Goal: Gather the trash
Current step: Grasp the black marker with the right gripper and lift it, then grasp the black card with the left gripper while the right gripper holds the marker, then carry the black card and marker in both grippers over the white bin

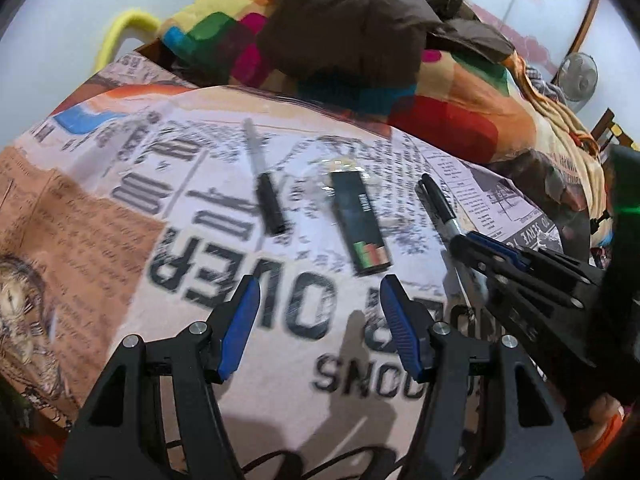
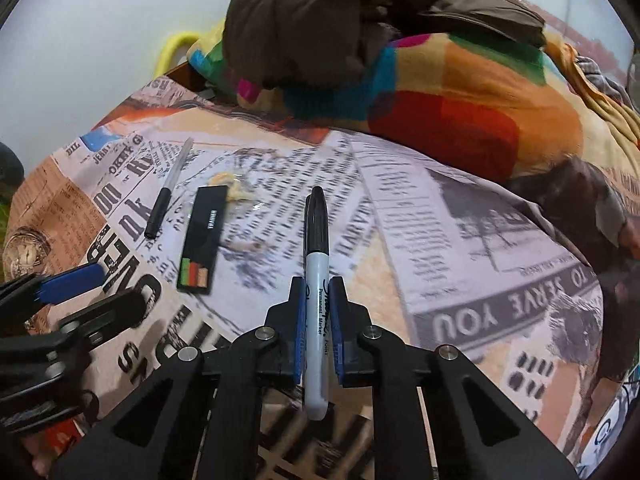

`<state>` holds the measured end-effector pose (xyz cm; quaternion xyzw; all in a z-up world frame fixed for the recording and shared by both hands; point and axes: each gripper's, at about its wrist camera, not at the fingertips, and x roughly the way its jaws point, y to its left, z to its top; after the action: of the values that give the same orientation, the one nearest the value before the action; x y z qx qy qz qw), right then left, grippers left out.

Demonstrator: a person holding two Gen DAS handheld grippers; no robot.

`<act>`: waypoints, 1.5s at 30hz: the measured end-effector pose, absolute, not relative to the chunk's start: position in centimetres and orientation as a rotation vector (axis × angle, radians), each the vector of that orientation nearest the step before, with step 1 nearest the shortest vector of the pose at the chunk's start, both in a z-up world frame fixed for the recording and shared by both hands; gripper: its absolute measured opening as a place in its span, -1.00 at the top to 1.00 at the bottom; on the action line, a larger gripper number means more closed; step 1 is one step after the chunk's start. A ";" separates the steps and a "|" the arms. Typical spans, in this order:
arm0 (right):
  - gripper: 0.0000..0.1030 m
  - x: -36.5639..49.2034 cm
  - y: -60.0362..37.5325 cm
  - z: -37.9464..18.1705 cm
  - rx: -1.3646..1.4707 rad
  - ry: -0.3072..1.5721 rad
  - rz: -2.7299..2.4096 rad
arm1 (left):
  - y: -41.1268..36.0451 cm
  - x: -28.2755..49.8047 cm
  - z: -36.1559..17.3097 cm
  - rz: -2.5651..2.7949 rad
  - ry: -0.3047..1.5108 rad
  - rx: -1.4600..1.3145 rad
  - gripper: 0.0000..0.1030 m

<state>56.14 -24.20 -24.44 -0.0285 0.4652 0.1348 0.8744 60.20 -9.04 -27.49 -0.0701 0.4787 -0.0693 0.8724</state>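
Observation:
My right gripper (image 2: 317, 292) is shut on a Sharpie marker (image 2: 316, 280), grey with a black cap, held above the newspaper-print sheet; both also show in the left wrist view, the gripper (image 1: 476, 240) and the marker (image 1: 438, 204). My left gripper (image 1: 318, 300) is open and empty, just short of a black flat pack with a coloured end (image 1: 360, 224), also in the right wrist view (image 2: 202, 238). A pen with a black cap (image 1: 264, 188) (image 2: 166, 192) lies left of the pack. A clear wrapper (image 2: 236, 192) lies beside the pack's far end.
A newspaper-print sheet (image 1: 120, 208) covers the bed. A multicoloured blanket (image 2: 460, 100) with a brown jacket (image 1: 352, 28) on it is heaped at the far side. A yellow tube (image 1: 120, 28) stands by the wall. A fan (image 1: 578, 76) is at far right.

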 end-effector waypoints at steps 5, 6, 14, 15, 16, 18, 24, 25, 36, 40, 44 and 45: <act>0.80 55.2 -25.7 -23.4 -0.049 0.939 0.303 | -12.2 61.8 -28.2 -0.137 0.992 -0.080 -0.19; 0.80 55.0 -25.9 -23.2 -0.050 0.933 0.307 | -12.7 62.1 -28.5 -0.132 0.994 -0.066 -0.19; 0.79 54.8 -26.9 -22.5 -0.020 0.912 0.328 | -14.7 64.1 -29.1 -0.081 0.967 0.028 0.08; 0.79 54.7 -27.0 -22.4 -0.015 0.912 0.328 | -14.7 64.2 -29.1 -0.090 0.962 0.026 0.25; 0.79 54.6 -27.1 -22.3 -0.010 0.913 0.329 | -14.8 64.2 -29.1 -0.089 0.962 0.031 0.37; 0.79 54.6 -26.8 -22.4 -0.011 0.914 0.328 | -15.1 64.2 -29.0 -0.101 0.970 0.044 0.52; 0.79 54.1 -26.4 -21.4 0.006 0.911 0.327 | -14.2 62.5 -28.4 -0.147 1.005 0.010 0.54; 0.79 53.8 -26.3 -21.0 0.008 0.907 0.326 | -13.9 62.0 -28.1 -0.152 1.003 0.003 0.54; 0.80 50.8 -25.1 -16.5 0.009 0.858 0.335 | -11.9 56.6 -20.8 -0.180 0.897 -0.011 0.54; 0.80 49.3 -24.2 -14.3 0.008 0.829 0.346 | -10.9 54.4 -17.7 -0.178 0.846 -0.013 0.54; 0.80 47.9 -23.0 -12.0 0.000 0.797 0.364 | -9.5 52.1 -14.8 -0.176 0.802 -0.032 0.54; 0.80 47.5 -22.7 -11.5 -0.003 0.788 0.370 | -9.1 51.5 -14.1 -0.175 0.791 -0.038 0.54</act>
<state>47.46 -22.70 -11.51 -0.0015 0.3818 0.1790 0.9067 51.54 -9.08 -14.06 -0.0187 0.3848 -0.0850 0.9189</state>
